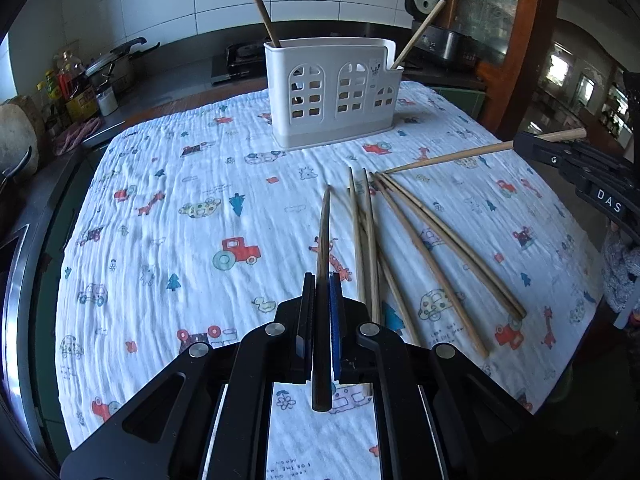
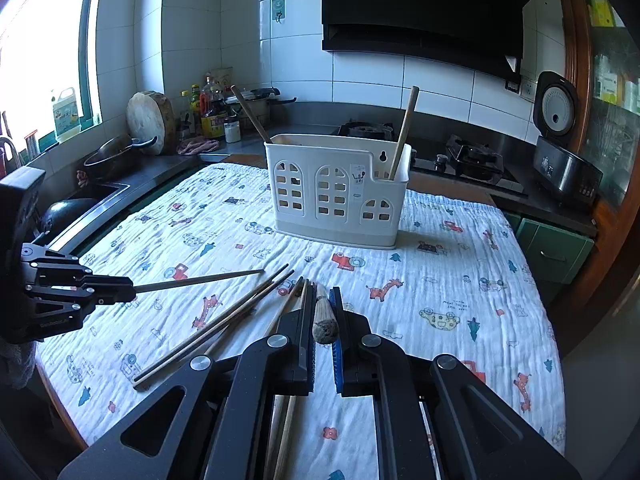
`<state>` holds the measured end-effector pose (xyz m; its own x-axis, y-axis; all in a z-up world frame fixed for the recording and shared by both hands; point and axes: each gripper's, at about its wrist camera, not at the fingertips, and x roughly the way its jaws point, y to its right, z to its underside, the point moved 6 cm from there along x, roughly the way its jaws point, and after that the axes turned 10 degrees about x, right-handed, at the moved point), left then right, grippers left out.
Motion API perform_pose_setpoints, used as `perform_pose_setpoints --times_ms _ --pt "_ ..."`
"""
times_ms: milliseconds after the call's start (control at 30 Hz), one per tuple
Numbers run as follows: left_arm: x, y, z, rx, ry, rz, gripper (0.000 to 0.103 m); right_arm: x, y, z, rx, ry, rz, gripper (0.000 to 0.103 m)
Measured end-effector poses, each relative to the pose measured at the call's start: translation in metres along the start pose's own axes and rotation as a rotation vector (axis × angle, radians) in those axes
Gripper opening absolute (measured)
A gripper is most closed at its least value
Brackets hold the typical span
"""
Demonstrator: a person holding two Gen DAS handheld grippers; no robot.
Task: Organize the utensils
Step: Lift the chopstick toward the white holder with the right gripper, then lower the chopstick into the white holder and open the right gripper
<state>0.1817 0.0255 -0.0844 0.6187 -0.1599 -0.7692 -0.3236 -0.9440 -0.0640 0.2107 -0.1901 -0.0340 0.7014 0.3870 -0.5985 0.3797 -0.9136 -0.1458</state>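
A white utensil holder (image 1: 334, 94) stands on the patterned cloth with two chopsticks in it, one at each end; it also shows in the right wrist view (image 2: 336, 192). My left gripper (image 1: 323, 280) is shut on a dark chopstick (image 1: 323, 240) that points forward above the cloth. My right gripper (image 2: 323, 294) is shut on a light wooden chopstick (image 2: 325, 320); from the left wrist view that chopstick (image 1: 460, 157) slopes down to the left. Several loose chopsticks (image 1: 420, 248) lie on the cloth between the grippers, also seen in the right wrist view (image 2: 224, 320).
The cloth (image 1: 180, 220) covers a table. Behind it runs a counter with bottles (image 2: 212, 108), a pan (image 2: 116, 152), a gas stove (image 2: 468, 156) and a rice cooker (image 2: 560, 152). A sink (image 2: 80, 208) lies to the left.
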Motion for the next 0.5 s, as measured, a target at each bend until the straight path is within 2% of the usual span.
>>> perform_pose_setpoints --times_ms 300,500 --pt "-0.015 -0.002 -0.027 -0.022 0.088 0.008 0.006 -0.002 -0.003 -0.014 -0.004 0.019 -0.005 0.007" --pt "-0.019 -0.001 -0.041 -0.007 0.12 0.009 0.006 -0.001 -0.008 -0.031 -0.021 0.022 -0.02 0.007"
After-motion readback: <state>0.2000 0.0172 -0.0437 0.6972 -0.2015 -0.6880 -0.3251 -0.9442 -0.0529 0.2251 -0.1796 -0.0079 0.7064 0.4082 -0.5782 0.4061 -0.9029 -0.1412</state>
